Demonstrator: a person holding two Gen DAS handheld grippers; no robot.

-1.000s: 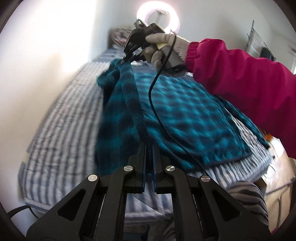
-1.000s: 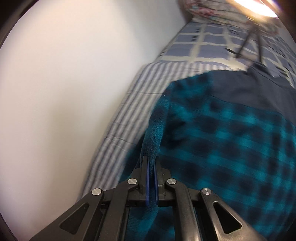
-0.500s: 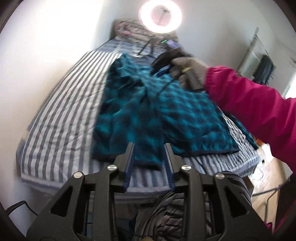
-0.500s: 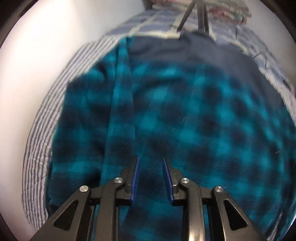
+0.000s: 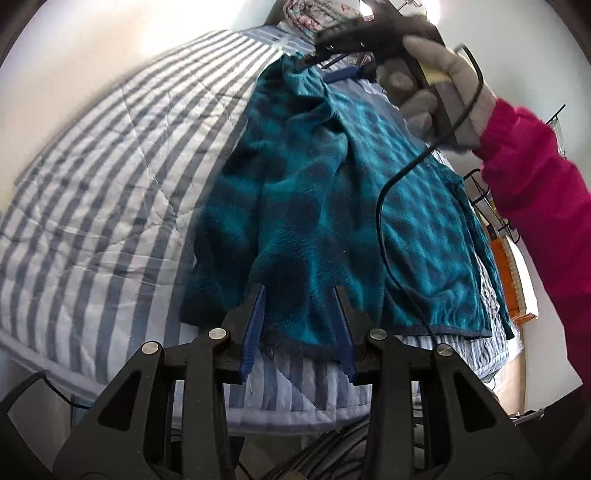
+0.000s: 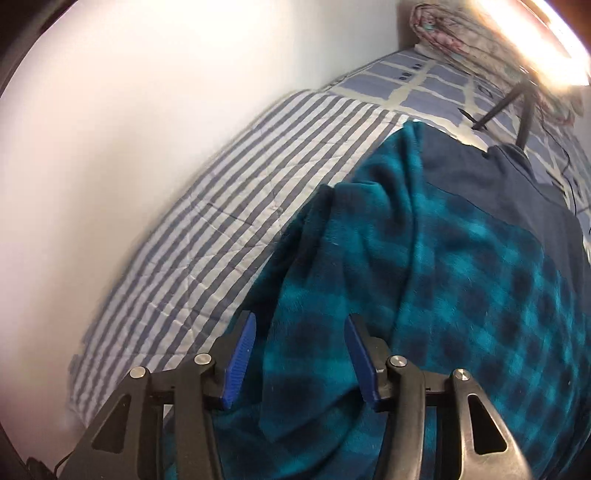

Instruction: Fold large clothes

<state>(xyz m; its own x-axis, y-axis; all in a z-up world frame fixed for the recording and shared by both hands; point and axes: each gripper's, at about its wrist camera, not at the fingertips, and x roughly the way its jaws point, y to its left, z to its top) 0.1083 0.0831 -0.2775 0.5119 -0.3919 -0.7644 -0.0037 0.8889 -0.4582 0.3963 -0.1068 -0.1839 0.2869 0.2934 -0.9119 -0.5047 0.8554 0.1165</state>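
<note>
A teal-and-navy plaid fleece garment [image 5: 314, 206] lies on the striped bed [image 5: 92, 221], one side and its sleeve folded over the body. My left gripper [image 5: 297, 326] hangs over the hem at the near edge. Its jaws are opening and the blue pads [image 5: 253, 328] stand apart, touching no fabric. A gloved hand [image 5: 436, 85] in a pink sleeve holds my right gripper [image 5: 325, 62] over the collar end. In the right wrist view the right gripper [image 6: 299, 354] is above the fleece [image 6: 443, 295], jaws opening and nothing pressed between them.
A white wall [image 6: 110, 147] runs along the bed's far side. Tripod legs [image 6: 524, 118] of a ring light stand near the collar, with a floral bundle [image 5: 314, 14] behind. A black cable [image 5: 384, 206] hangs over the garment. Something orange [image 5: 506, 258] sits beyond the right edge.
A second ago both grippers were shut on the garment's edge and held it up. Both have let go and opened, and the folded side now rests on the body. The left gripper dropped toward the hem.
</note>
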